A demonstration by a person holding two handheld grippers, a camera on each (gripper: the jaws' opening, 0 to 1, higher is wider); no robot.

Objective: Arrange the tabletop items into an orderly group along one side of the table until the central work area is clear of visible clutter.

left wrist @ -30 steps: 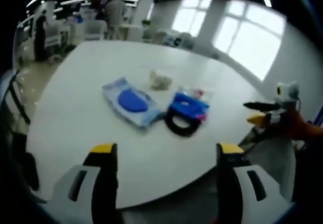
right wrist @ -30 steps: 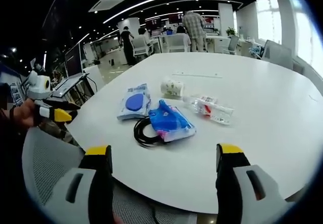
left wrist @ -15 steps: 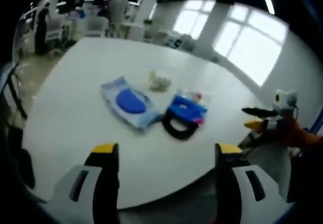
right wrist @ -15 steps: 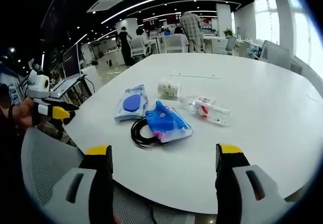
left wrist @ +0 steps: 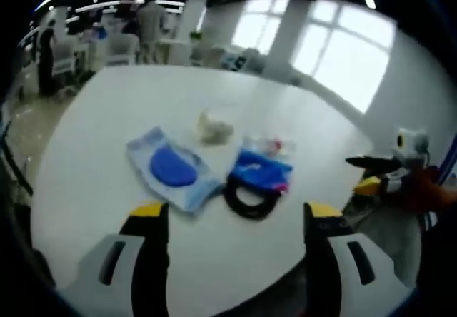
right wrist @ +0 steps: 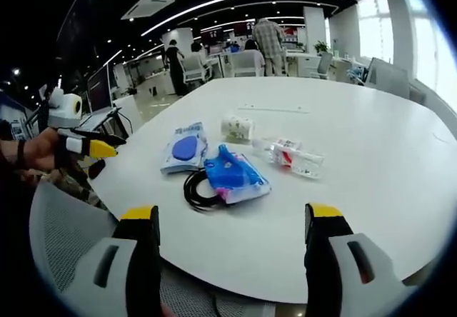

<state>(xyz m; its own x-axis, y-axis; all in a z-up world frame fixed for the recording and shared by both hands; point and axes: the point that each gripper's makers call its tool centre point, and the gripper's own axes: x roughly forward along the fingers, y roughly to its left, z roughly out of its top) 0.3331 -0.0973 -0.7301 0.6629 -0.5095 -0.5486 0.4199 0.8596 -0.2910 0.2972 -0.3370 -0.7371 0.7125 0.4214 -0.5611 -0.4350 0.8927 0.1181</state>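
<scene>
1. Left gripper view: the picture is blurred, so the small pale item (left wrist: 214, 126) beyond the blue wipes pack (left wrist: 169, 168) is hard to name. Your left gripper (left wrist: 236, 220) hangs over the table's (left wrist: 93, 153) near edge, jaws wide apart, empty. The black cable coil (left wrist: 250, 197) lies ahead, touching the blue pouch (left wrist: 262, 169).
2. Right gripper view: your right gripper (right wrist: 233, 220) hovers off the table edge above a mesh chair (right wrist: 64, 238), jaws spread, gripping nothing. The items cluster mid-table, with a clear bottle (right wrist: 293, 156) rightmost.

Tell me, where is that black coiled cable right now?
In the right gripper view, the black cable lies on the white table, tucked partly under the blue pouch.
</scene>
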